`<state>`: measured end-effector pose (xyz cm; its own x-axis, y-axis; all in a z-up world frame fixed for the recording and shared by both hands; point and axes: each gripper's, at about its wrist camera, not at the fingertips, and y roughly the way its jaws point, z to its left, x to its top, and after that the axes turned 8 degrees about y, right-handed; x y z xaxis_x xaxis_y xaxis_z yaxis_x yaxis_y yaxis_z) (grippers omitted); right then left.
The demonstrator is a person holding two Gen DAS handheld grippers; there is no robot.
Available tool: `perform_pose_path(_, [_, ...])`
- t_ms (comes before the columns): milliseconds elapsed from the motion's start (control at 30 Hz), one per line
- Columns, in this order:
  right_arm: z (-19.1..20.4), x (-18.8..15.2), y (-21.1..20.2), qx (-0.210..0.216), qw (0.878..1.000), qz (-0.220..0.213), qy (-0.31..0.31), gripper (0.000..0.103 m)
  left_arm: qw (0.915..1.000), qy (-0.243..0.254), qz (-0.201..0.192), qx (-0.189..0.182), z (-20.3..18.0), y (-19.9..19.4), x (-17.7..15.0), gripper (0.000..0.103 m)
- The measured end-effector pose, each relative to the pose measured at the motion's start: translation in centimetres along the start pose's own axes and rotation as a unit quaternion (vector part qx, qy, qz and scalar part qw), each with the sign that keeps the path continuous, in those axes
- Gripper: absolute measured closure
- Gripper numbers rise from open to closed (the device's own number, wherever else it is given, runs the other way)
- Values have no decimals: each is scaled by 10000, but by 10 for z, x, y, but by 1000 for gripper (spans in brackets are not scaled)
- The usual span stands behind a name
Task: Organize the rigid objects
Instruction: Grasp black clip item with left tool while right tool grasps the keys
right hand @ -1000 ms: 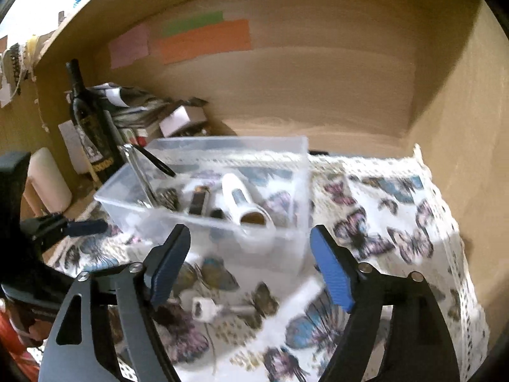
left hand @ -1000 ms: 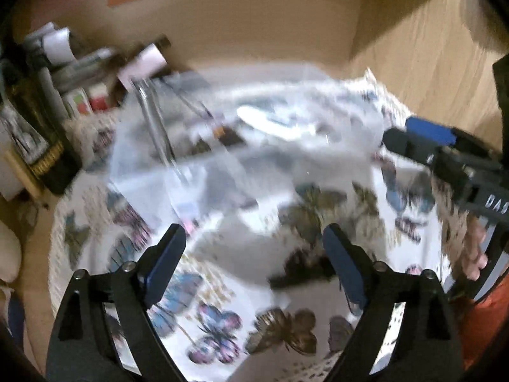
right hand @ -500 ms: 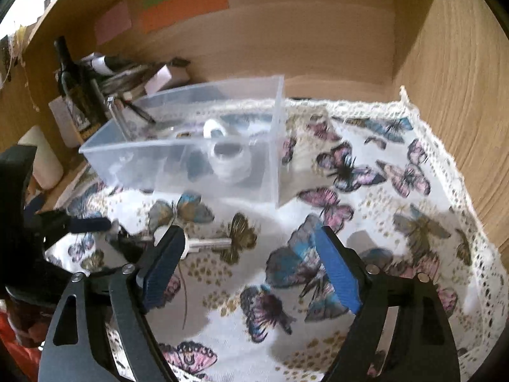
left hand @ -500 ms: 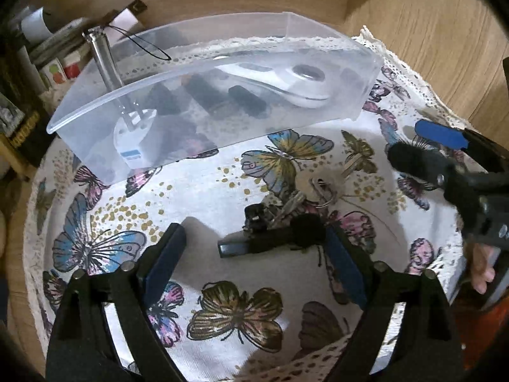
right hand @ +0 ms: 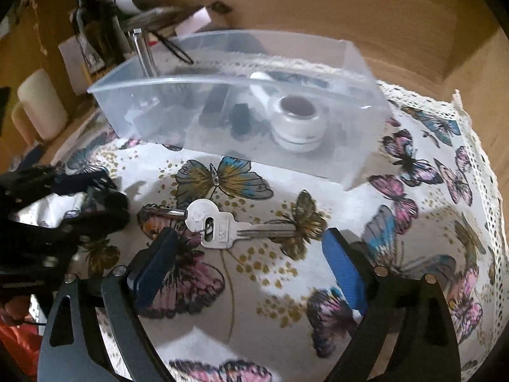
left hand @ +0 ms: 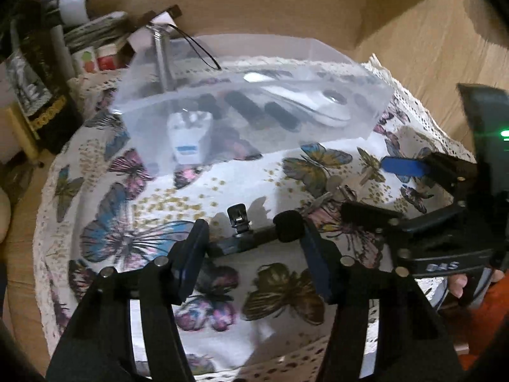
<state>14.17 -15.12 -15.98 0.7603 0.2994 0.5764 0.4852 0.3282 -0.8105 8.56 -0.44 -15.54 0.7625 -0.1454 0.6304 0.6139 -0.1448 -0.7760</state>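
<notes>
Your left gripper (left hand: 254, 248) is spread wide, its fingers straddling a dark clip-on microphone (left hand: 254, 238) on the butterfly tablecloth (left hand: 133, 232). At twelve o'clock stands the clear plastic bin (right hand: 241, 121), holding a white flashlight (right hand: 296, 121) and dark sticks. Your right gripper (right hand: 251, 267) also gapes wide, with silver keys (right hand: 216, 226) lying just ahead of its fingers, untouched.

Warm-lit wooden alcove walls (right hand: 318, 16) enclose a butterfly-print tablecloth (right hand: 413, 222).

Both wrist views face the clear bin (left hand: 248, 102) (right hand: 241, 108) — closely.
</notes>
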Motion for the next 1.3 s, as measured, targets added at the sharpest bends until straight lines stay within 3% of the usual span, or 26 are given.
perform_pose_path(100, [3,3,4,-152,9998,-98,-2,14,9999,-28,-116,-56,5,-7,-3,45])
perform_pose_path(200, [2,2,4,-175,9998,-135,5,27,9997,-26,-226,-123,7,-12,-3,45])
perform_pose_path(300, [1,0,2,-202,9996,-217,33,46,9993,-5,-350,-150,8,-18,-1,45])
perform_pose_path(367, [-3,1,0,-223,9993,-273,149,72,9990,1,-413,-144,6,-21,0,45])
perform_pose_path(433, [-8,3,-2,-185,9990,-279,303,83,9989,5,-463,-117,3,-22,3,45])
perform_pose_path(600, [-9,0,-7,-83,9992,-274,287,90,9985,-26,-548,-36,7,-28,3,45])
perform_pose_path(767, [4,-7,-19,130,9996,-223,-131,91,9981,-80,-611,18,10,-33,3,45])
perform_pose_path(800, [6,-5,-22,124,9995,-261,-141,89,9980,-88,-626,28,10,-33,4,45])
perform_pose_path(933, [8,5,-21,48,9992,-394,-96,63,9976,-93,-683,34,11,-34,6,45])
perform_pose_path(967, [9,9,-17,-42,9992,-382,-103,63,9975,-85,-697,39,11,-35,6,45])
perform_pose_path(1067, [8,19,4,-122,9997,-176,-103,63,9972,-72,-744,44,12,-36,7,45])
perform_pose_path(1133, [2,25,10,55,9999,-133,7,63,9971,-82,-761,45,13,-36,7,45])
perform_pose_path(1300, [9,28,16,238,9997,-27,-41,79,9968,-123,-790,44,16,-36,7,45])
